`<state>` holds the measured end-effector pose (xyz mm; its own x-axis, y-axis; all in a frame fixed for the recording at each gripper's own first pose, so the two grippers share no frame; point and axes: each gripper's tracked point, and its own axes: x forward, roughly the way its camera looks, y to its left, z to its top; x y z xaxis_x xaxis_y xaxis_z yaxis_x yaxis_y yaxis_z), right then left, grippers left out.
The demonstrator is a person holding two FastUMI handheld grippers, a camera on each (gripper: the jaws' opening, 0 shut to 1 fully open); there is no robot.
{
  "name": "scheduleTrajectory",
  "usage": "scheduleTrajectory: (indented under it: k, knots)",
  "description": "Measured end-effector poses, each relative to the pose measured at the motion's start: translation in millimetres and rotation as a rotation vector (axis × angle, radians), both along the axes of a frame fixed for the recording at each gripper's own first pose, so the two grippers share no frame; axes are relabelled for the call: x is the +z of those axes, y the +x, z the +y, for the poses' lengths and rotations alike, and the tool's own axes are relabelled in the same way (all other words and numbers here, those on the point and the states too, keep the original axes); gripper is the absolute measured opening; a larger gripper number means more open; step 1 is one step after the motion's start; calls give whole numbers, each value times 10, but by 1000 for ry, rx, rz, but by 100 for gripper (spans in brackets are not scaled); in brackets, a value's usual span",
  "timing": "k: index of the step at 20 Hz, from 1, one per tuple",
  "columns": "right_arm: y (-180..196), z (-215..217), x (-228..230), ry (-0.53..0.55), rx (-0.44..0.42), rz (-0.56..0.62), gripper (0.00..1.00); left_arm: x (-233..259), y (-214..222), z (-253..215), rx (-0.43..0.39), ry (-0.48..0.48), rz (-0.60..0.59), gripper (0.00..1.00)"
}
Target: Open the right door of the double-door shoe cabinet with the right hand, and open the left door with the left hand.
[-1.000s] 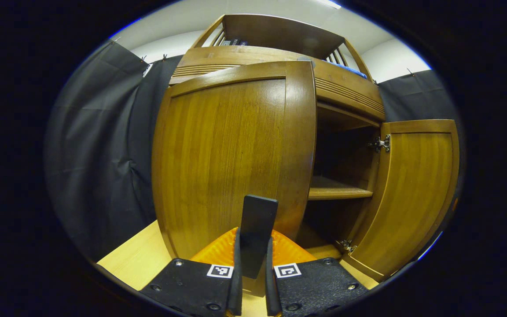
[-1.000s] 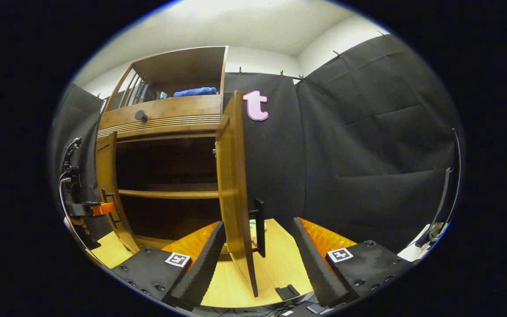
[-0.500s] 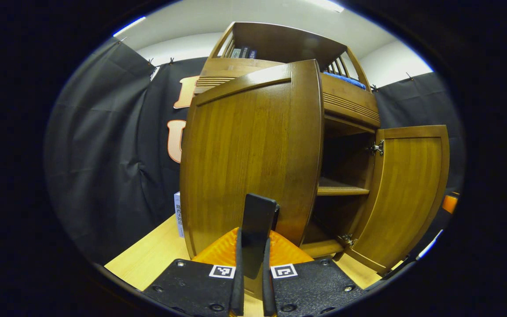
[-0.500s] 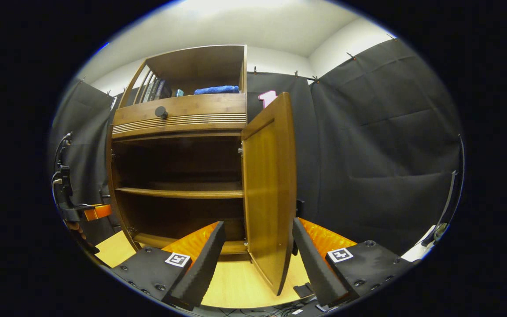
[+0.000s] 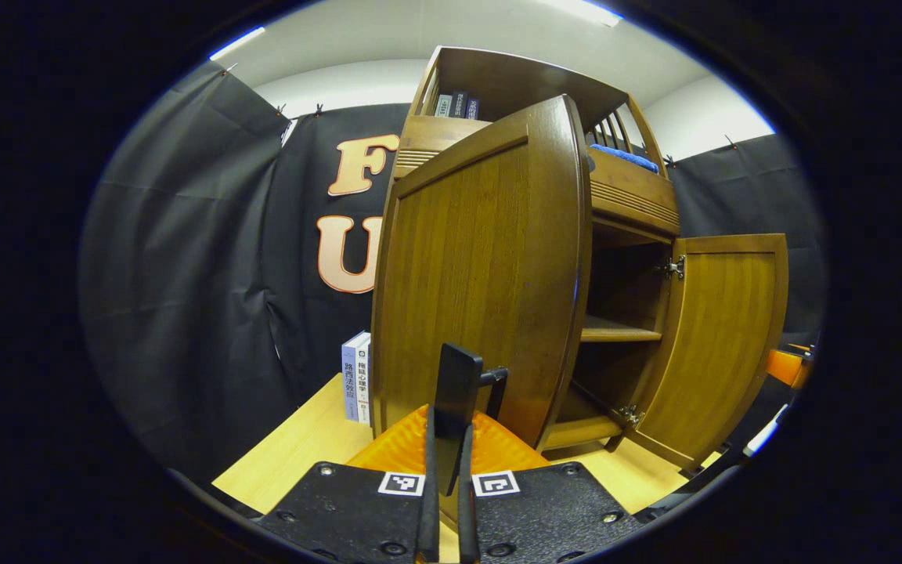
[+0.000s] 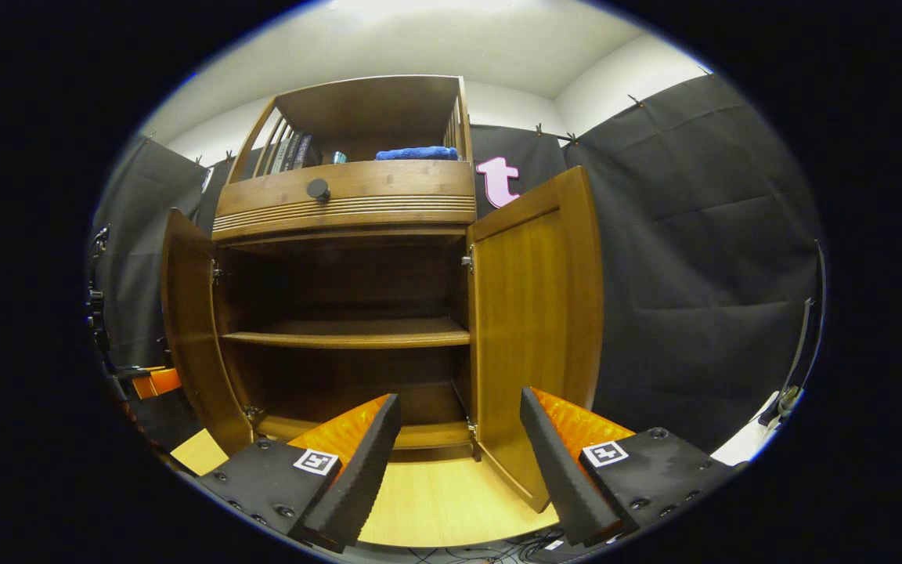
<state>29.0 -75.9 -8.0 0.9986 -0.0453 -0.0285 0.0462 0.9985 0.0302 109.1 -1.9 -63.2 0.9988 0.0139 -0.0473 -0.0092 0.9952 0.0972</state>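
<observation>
The wooden shoe cabinet (image 6: 345, 200) stands with both doors swung out. In the left gripper view the left door (image 5: 482, 274) fills the middle. Its dark bar handle (image 5: 457, 384) sits between my left gripper's (image 5: 445, 454) fingers, which are shut on it. The right door (image 5: 721, 345) hangs open at the far right. In the right gripper view my right gripper (image 6: 459, 462) is open and holds nothing. It faces the cabinet's inside, with the right door (image 6: 537, 329) just beyond its right finger (image 6: 557, 458). The left door (image 6: 185, 329) stands edge-on at the left.
The cabinet rests on a light wooden table (image 5: 294, 454). Two books (image 5: 357, 376) stand upright beside its left side. Inside is one shelf board (image 6: 349, 335). The drawer above has a round knob (image 6: 318, 189). The top shelf holds books (image 6: 286, 153) and a blue cloth (image 6: 416, 153).
The left door has swung farther out, its handle still in my left gripper. The right door has left the gap between my right gripper's fingers and now stands wide open.
</observation>
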Motion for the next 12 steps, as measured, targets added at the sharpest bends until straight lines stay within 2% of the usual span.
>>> scheduleTrajectory:
  k: [1,5,6,9,12]
  knots:
    - [-23,72,-8,-4,1,0,98,3,-34,45,-8,3,-3,9]
    - [-81,353,-76,-28,8,1,100,44,-117,260,-14,-3,-4,9]
    - [-82,415,-78,-29,10,0,98,56,-137,326,-11,-8,-3,9]
    - [-97,586,-69,-31,13,-6,97,94,-196,547,1,-1,-4,5]
    - [-119,706,-55,-36,19,-11,97,135,-271,763,15,-6,-2,8]
